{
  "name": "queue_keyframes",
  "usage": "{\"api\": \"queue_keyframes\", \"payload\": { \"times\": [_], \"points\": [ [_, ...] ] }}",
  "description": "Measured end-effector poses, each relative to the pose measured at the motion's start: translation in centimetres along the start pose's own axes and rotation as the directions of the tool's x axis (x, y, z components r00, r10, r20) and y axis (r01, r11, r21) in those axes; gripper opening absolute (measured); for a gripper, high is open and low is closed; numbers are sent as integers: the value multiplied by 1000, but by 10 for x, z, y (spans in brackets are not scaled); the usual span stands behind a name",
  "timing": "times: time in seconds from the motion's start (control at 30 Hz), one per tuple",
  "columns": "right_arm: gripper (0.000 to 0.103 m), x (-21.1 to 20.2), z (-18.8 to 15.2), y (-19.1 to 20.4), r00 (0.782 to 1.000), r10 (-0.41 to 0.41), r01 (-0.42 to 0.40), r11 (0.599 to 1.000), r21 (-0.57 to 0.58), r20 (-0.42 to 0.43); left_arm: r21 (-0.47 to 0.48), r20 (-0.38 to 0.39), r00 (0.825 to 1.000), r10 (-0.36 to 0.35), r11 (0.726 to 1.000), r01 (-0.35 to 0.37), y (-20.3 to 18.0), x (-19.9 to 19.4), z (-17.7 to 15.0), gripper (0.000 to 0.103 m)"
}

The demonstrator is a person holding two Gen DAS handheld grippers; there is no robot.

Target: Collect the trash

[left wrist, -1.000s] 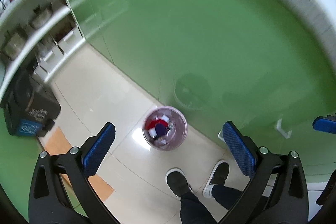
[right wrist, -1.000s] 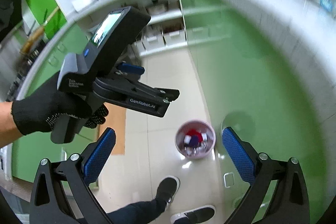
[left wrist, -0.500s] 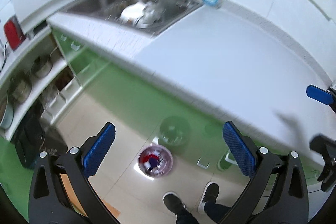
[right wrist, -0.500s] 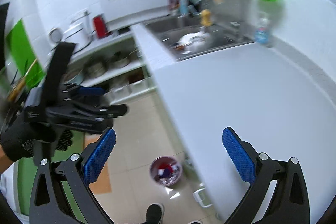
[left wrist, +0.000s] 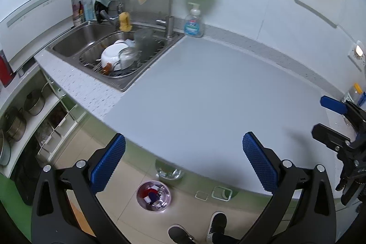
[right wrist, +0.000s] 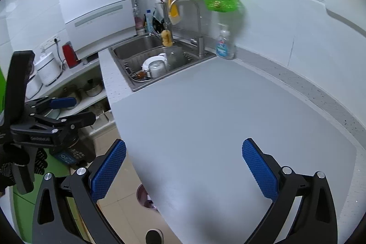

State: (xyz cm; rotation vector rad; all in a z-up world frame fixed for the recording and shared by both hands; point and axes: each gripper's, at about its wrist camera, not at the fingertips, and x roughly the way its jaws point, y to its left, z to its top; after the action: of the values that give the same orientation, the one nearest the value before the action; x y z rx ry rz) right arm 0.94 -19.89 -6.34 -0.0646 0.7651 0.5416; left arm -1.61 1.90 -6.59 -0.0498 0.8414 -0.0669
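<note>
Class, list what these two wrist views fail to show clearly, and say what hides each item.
- Trash bin: right wrist view, mostly hidden by the countertop edge.
- Bin contents: left wrist view, too small to identify.
- Shoes: cut off by the bottom edge.
- Soap bottle label: too small to read.

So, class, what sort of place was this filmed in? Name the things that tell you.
A home kitchen, most likely. A steel sink holds washed dishes in a rack, a soap pump bottle stands on the grey countertop, and pots sit on open shelves below.
</note>
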Motion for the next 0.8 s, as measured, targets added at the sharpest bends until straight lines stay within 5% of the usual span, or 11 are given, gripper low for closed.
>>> {"api": "queue_keyframes", "payload": {
  "times": [0.5,0.8],
  "points": [
    [97,-12,36,-20,995,83,-86,995,-56,-53,80,-55,996,-71,994,75,-27,-12,22,100],
    [97,-10,39,-26,992,100,-103,993,-50,-72,80,-65,997,-37,996,42,-27,-9,27,100]
  ]
}}
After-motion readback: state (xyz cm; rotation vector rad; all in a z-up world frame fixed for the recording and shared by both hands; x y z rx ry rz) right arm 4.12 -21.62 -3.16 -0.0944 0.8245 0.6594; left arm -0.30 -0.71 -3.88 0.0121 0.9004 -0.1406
